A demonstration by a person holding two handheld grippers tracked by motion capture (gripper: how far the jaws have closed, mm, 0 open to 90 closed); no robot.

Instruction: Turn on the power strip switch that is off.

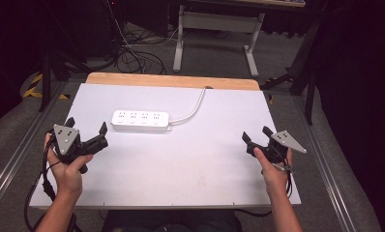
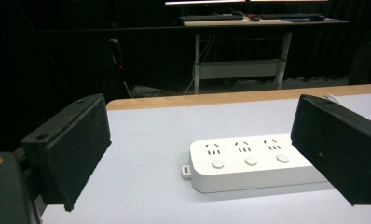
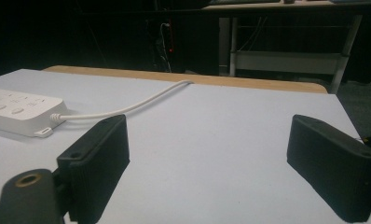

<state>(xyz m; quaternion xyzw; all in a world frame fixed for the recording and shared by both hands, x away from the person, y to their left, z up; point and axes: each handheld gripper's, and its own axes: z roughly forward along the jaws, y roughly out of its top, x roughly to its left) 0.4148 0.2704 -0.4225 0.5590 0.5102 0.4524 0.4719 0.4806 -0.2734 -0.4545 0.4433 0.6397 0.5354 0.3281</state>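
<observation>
Hands wait at the near corners of the white table point(image 1: 181, 183), so the power strip point(image 1: 140, 120) at the far left-centre stays clear between us. My left gripper point(image 1: 86, 128) sits nearest it, jaws spread wide and empty, aimed to close on it. My right gripper point(image 1: 257, 134), well apart, gapes empty too, its cord point(image 1: 193, 110) trailing off the far edge.

— Where does the white four-socket plastic power strip point(image 1: 141, 120) lie?
— On the white rectangular board point(image 1: 181, 164), toward its far edge, left of the middle.
— And the grippers?
— The left gripper point(image 1: 87, 129) sits just left of and nearer than the strip; the right gripper point(image 1: 256, 135) well to its right.
— Its thin white cord point(image 1: 193, 109)?
— Running right of the strip, then away over the far edge.
</observation>
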